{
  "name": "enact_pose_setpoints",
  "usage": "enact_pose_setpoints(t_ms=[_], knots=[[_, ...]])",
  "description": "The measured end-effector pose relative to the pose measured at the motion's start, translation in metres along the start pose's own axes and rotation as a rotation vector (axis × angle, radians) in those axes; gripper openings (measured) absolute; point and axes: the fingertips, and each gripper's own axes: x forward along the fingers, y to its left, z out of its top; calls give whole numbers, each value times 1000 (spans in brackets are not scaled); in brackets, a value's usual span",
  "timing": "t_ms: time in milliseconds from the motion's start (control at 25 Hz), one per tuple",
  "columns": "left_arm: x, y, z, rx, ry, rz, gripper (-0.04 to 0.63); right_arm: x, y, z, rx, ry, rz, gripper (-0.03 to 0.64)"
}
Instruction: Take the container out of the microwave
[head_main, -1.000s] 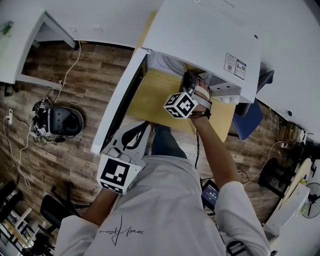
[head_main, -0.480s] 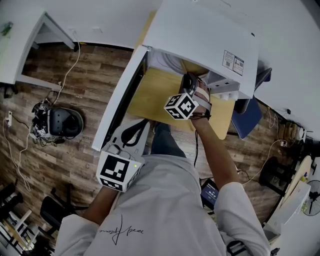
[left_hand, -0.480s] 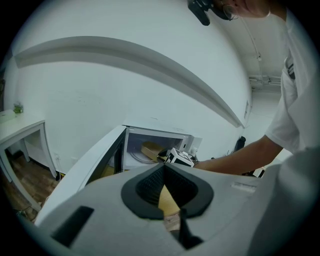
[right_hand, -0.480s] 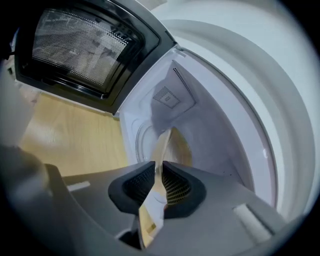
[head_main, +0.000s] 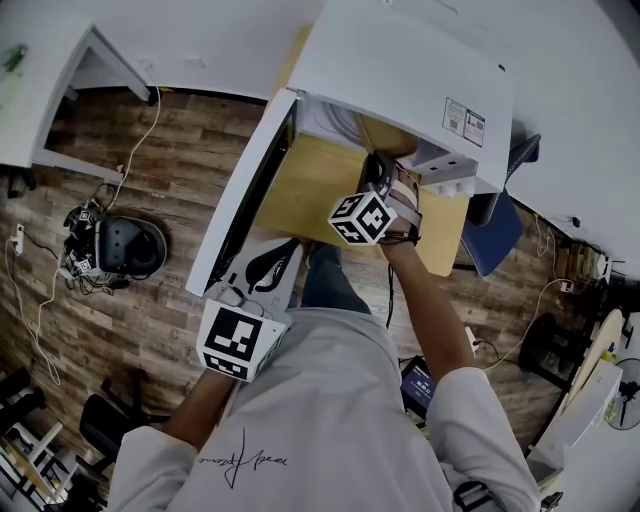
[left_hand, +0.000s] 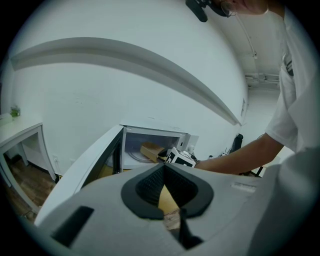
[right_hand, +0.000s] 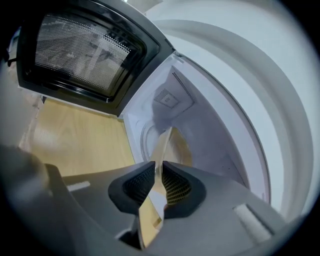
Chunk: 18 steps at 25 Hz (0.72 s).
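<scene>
In the head view, at 9 o'clock, a dark round device (head_main: 125, 243) with cables lies on the wooden floor (head_main: 170, 140). To the right of it the microwave door (head_main: 235, 205) stands open and swings out toward 7 o'clock.

Just below the door's lower end is the left hand-held gripper (left_hand: 164, 170), with its marker cube (head_main: 238, 342) near the person's white shirt (head_main: 320, 420). In the left gripper view its jaws are narrow. The tips come together and nothing is between them; only the yellow tabletop (head_main: 300, 195) shows through the small gap below the tips. This hand-held gripper points toward the open microwave (head_main: 400, 80) but stays apart from it.

The microwave stands on the tabletop, from the centre to 1 o'clock in the head view, with a label (head_main: 468, 125) on its white top. The person's right arm (head_main: 425, 300) reaches from 5 o'clock up to the opening of the microwave.

The right hand-held gripper (right_hand: 159, 167) is at that opening and its jaws are closed on the thin rim of the container (right_hand: 166, 145). The pads press on the rim from both sides. The container is tan and it is not yet out: it is inside the cavity, above the round turntable (right_hand: 146, 142), and its far part is toward the back wall. In the left gripper view the container shows as a brown box in the cavity, just behind the right marker cube (head_main: 362, 217).

At 3 o'clock in the head view, a blue chair (head_main: 495, 240) stands beside the tabletop.
</scene>
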Motion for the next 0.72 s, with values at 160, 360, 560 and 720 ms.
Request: enact_pose_setpoints(t_ms=[160, 360, 560, 720], knots=[[-4, -1, -2, 4, 1, -2, -3, -7, 3, 0, 4, -2, 6, 60], [-7, -3, -1, 7, -7, -3, -3, -15, 8, 0, 3, -7, 14, 60], [-8, -3, -1, 18, -16, -9, -3, -24, 11, -3, 7, -6, 22, 60], [-8, -6, 0, 25, -21, -19, -3, -33, 12, -6, 8, -7, 30, 60]])
